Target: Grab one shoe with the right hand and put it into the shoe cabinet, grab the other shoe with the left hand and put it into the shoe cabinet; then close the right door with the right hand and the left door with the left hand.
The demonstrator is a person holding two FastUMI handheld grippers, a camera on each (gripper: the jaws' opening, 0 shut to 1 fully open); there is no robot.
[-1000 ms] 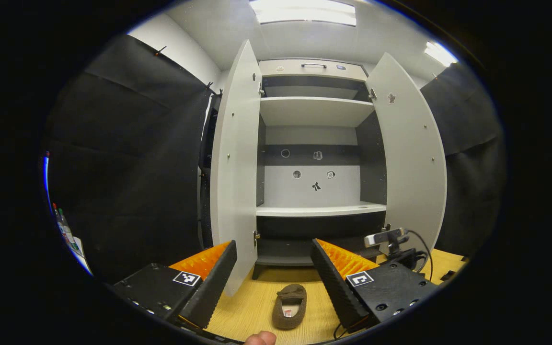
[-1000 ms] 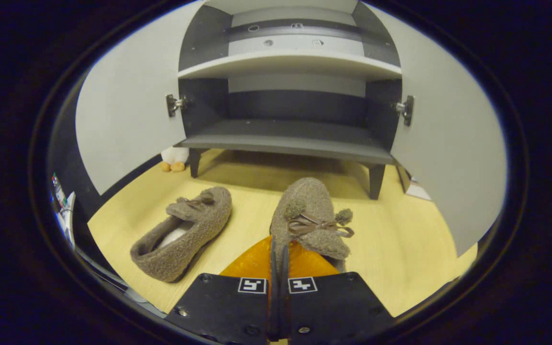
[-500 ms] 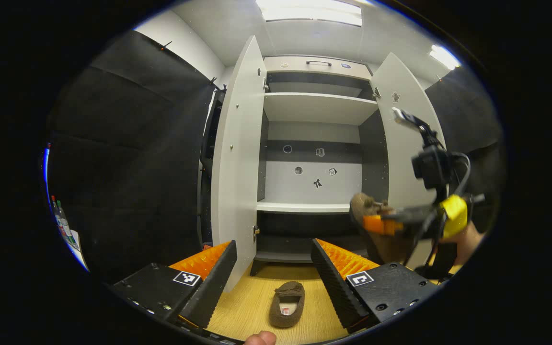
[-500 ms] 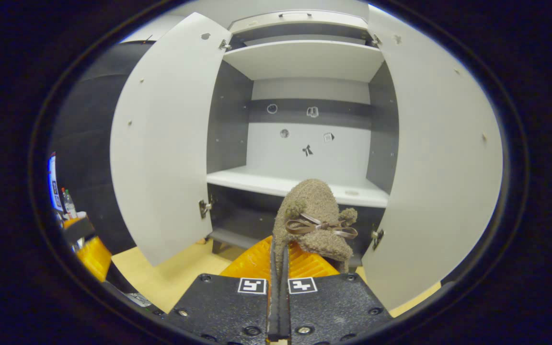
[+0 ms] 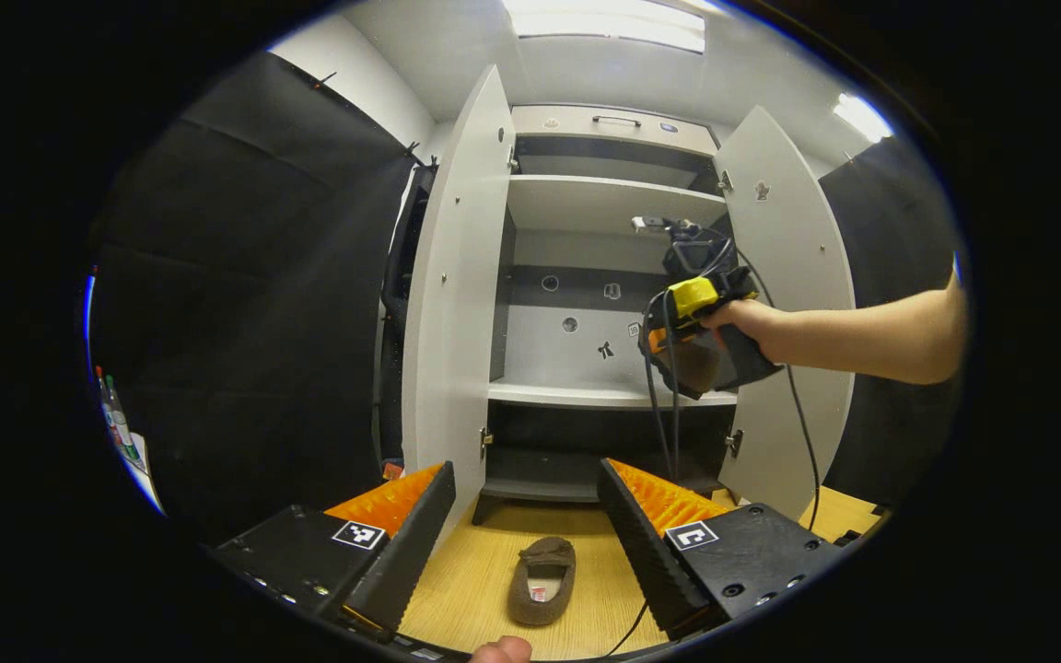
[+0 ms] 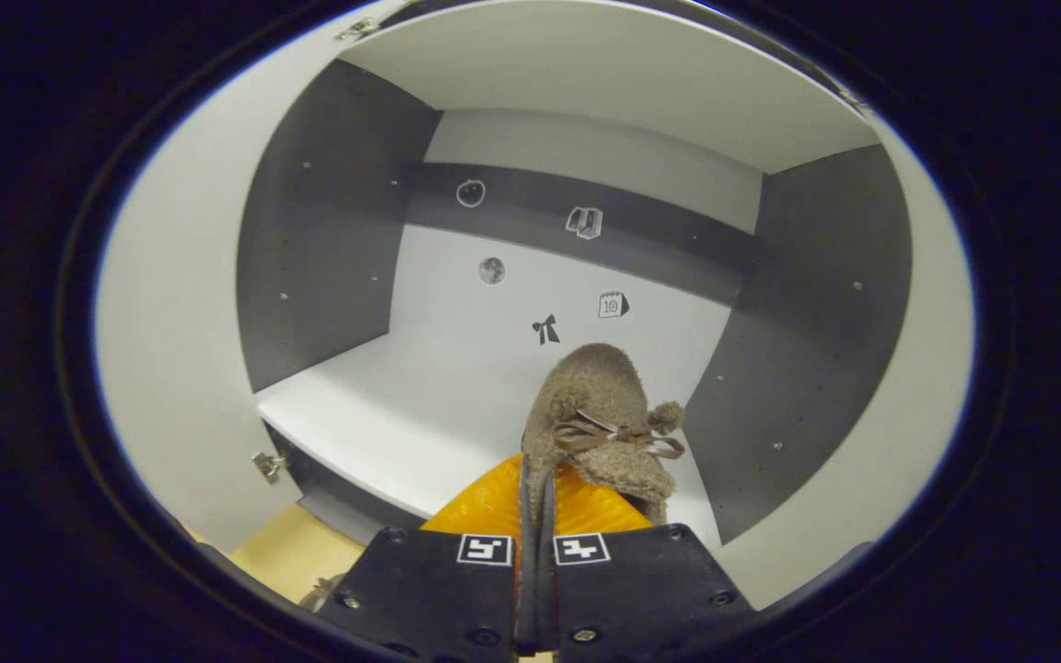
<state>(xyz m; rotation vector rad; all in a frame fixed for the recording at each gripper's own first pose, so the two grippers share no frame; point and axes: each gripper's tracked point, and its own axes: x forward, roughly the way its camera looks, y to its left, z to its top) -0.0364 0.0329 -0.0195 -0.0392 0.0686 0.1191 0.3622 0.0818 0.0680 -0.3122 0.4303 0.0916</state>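
Right gripper view: right gripper (image 6: 530,479), fingers pinching the fuzzy brown slipper (image 6: 600,424), could drop it short of the white shelf (image 6: 402,424); left gripper (image 5: 521,525) gapes wide.

Recording booth: black cloth walls (image 5: 245,304), shoe cabinet (image 5: 604,212).

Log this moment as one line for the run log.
right gripper: shut on shoe, over middle shelf | left gripper: open, idle | second shoe: on floor | doors: open
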